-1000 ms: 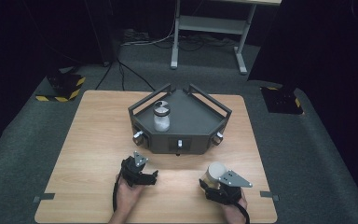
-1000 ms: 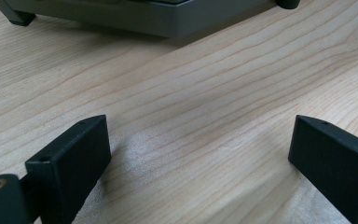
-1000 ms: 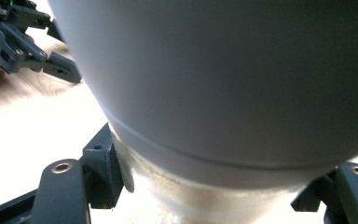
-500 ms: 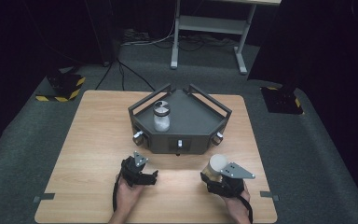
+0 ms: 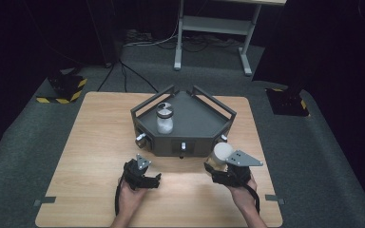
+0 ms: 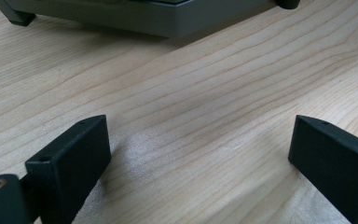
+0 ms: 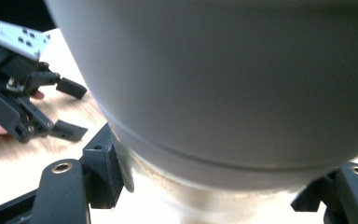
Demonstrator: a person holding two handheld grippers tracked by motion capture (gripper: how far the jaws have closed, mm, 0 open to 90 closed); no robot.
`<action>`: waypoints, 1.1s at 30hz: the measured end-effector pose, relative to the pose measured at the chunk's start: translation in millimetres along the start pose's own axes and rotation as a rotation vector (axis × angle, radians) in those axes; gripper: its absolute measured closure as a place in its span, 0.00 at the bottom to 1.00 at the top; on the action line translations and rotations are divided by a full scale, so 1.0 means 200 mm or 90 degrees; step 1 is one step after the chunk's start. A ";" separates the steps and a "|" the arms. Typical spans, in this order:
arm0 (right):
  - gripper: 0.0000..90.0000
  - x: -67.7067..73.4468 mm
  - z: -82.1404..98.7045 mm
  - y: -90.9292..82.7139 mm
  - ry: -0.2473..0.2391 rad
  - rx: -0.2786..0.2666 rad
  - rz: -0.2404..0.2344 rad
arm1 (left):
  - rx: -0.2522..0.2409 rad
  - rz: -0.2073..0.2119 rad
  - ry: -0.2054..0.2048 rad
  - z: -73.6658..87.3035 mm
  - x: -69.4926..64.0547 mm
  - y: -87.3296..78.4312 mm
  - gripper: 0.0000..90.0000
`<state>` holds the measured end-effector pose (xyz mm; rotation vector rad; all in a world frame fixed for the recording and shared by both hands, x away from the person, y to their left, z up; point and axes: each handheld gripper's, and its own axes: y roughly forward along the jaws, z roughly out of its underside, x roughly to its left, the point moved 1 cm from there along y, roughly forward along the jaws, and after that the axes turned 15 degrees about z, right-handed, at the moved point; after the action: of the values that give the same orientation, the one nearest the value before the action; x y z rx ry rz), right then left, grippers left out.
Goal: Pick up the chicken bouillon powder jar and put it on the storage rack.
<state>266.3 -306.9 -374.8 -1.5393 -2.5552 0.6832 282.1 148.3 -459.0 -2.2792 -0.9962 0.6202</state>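
Pale wood grain ran across the surface, on which a dark grey angular tray with raised rails stood toward the far middle. Inside that tray, at its left part, an upright clear jar with a shiny lid held something white. The right gripper sat just in front of the tray's near right corner, in the person's right hand, and its fingers were clamped on a second jar with a white lid, which was raised clear of the wood and close to the tray's front wall without visibly touching it. In the right gripper view the jar's grey-white cap loomed large, with a black finger pressed against the glass neck just below the cap on the left side and the other finger tight at the lower right. The left gripper lay low over the surface in the left hand, near the tray's front left and well apart from the held jar. Its fingers stood wide apart with nothing but bare wood between them, and the tray's base crossed the top of the left gripper view.
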 end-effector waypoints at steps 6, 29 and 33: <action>0.33 -0.03 -0.10 0.02 -0.002 -0.008 -0.003 | 0.000 0.000 0.000 0.00 0.00 0.00 0.06; 0.33 -0.10 -0.39 0.21 0.012 -0.023 0.011 | 0.000 -0.001 0.000 0.00 0.00 0.00 0.06; 0.33 -0.08 -0.42 0.27 0.010 -0.015 0.018 | 0.000 0.000 0.000 0.00 0.00 0.00 0.06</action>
<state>343.1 -272.1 -318.1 -1.5844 -2.5442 0.6427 282.1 148.2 -458.9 -2.2784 -0.9961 0.6203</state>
